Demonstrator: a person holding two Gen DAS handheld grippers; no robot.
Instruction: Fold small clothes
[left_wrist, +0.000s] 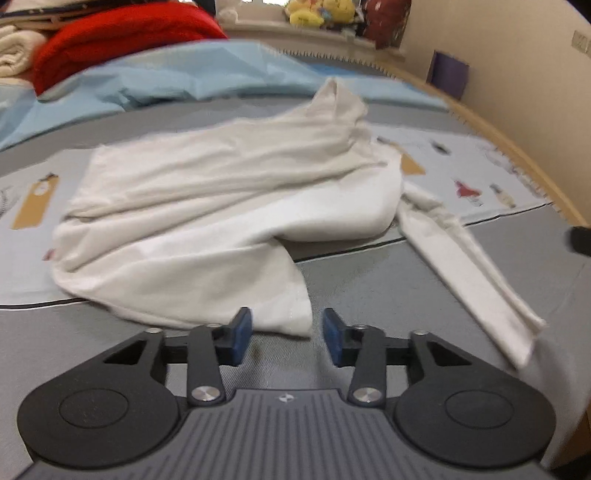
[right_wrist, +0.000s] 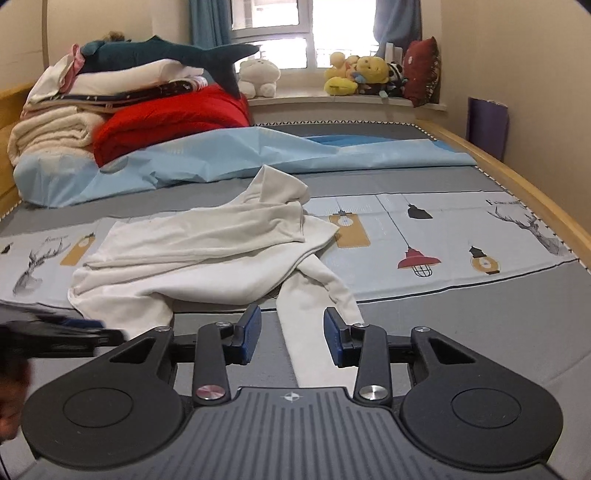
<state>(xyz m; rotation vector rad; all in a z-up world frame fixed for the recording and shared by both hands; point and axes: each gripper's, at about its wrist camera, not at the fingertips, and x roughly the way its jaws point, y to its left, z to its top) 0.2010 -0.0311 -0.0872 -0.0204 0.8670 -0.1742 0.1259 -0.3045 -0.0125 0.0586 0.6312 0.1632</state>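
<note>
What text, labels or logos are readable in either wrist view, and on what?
No words or numbers read clearly.
Printed bed sheet: a short line of print near the deer drawing, too small and blurred to read.
Right gripper body: small round emblem, no letters.
Left gripper body: same emblem, no letters.
White garment: no label or print visible.

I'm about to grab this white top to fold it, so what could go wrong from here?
The white top lies bunched in layers, so the open left gripper may pinch several at its near corner. The long sleeve runs between the open right gripper fingers; lifting there could drag the whole garment. Either pull might ruck the printed sheet.
</note>
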